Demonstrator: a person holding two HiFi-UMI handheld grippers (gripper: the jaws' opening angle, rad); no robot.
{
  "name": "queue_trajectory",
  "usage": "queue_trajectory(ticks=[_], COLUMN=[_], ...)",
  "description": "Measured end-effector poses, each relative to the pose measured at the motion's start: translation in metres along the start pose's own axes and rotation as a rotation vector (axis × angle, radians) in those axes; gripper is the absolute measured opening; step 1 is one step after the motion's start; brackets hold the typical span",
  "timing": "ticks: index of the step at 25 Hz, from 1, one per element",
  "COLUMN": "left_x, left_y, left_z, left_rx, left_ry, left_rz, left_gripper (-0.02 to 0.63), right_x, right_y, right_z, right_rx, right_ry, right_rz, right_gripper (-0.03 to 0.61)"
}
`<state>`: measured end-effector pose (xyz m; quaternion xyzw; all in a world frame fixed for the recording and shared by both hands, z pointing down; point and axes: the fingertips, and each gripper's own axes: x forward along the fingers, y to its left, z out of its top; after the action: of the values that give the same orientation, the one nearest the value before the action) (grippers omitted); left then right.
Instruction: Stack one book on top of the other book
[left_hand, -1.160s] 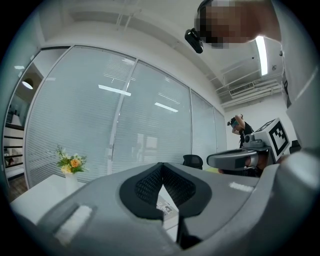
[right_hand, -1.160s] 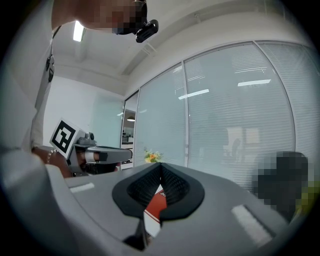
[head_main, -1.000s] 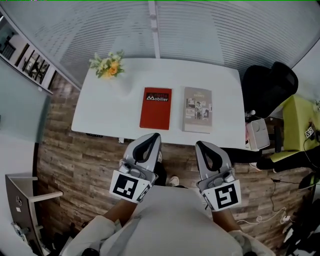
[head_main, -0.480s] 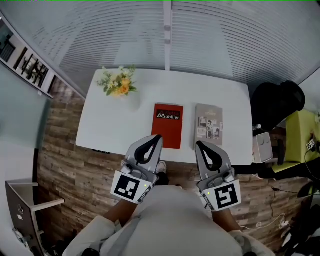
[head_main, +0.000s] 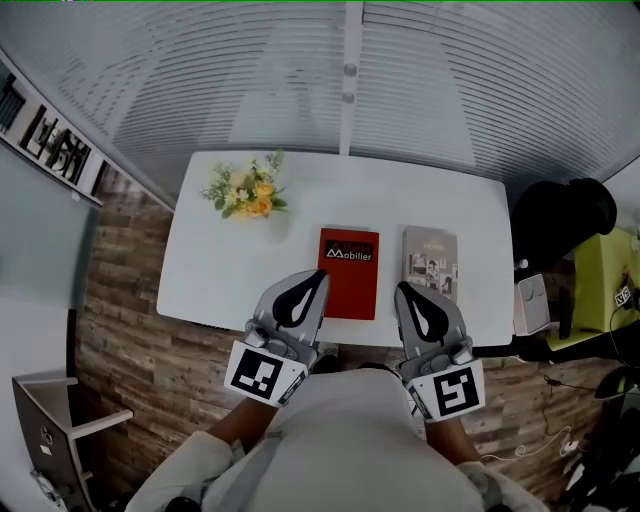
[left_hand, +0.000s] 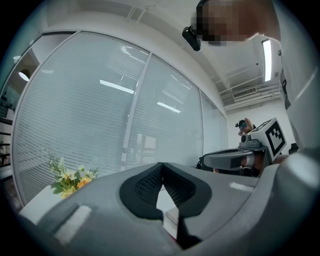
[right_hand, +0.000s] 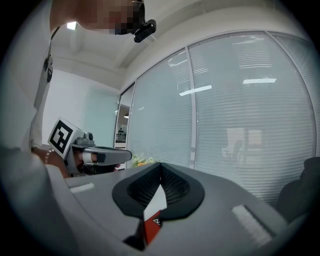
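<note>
In the head view a red book (head_main: 348, 272) and a grey book (head_main: 431, 263) lie flat side by side, a small gap apart, on the near half of a white table (head_main: 230, 270). My left gripper (head_main: 318, 275) is shut and holds nothing; its tip overlaps the red book's near left edge in that view. My right gripper (head_main: 400, 290), also shut and holding nothing, has its tip between the two books' near corners. Both point level, above the table's front edge. In the right gripper view a strip of the red book (right_hand: 151, 225) shows under the jaws.
A vase of yellow and white flowers (head_main: 247, 190) stands at the table's far left. A black office chair (head_main: 560, 215), a small white box (head_main: 530, 305) and a yellow-green seat (head_main: 605, 275) crowd the table's right end. Window blinds (head_main: 350, 80) lie behind the table, wooden flooring (head_main: 130, 330) around it.
Both grippers and the head view have moved forward to the table. The books now lie just beyond the jaw tips, which were short of the table's edge before. Both stay shut.
</note>
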<state>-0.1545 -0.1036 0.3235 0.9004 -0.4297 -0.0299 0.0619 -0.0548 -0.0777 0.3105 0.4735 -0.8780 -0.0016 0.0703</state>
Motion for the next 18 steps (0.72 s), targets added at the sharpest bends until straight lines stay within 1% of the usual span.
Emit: queue_trajectory(ticks=[3,7,9,12,18], left_x=[0.007,0.015,0.018,0.024,0.030], left_y=[0.009,0.015,0.018,0.019,0.025], left_z=[-0.003,-0.003,-0.006,-0.011,-0.014], left_rx=[-0.006,-0.011,-0.007,-0.013,-0.036], left_ry=[0.003,0.000,0.007,0.020,0.016], left_rz=[-0.011,-0.020,-0.023,-0.022,-0.019], left_gripper=[0.002,0.002,0.002,0.002,0.003], right_x=[0.013,0.018,0.021,0.024,0.028], right_y=[0.000,-0.007,-0.012,-0.016,-0.028], right_z=[0.001,-0.004,-0.005,-0.006,-0.013], right_rx=[0.023,-0.021,-0.025,0.012,0.031], right_ry=[-0.003,-0.001,0.002,0.012,0.016], right_rz=[-0.007,-0.005,-0.010,-0.017,-0.035], right_gripper=[0.005,0.005,0.005,0.006,0.005])
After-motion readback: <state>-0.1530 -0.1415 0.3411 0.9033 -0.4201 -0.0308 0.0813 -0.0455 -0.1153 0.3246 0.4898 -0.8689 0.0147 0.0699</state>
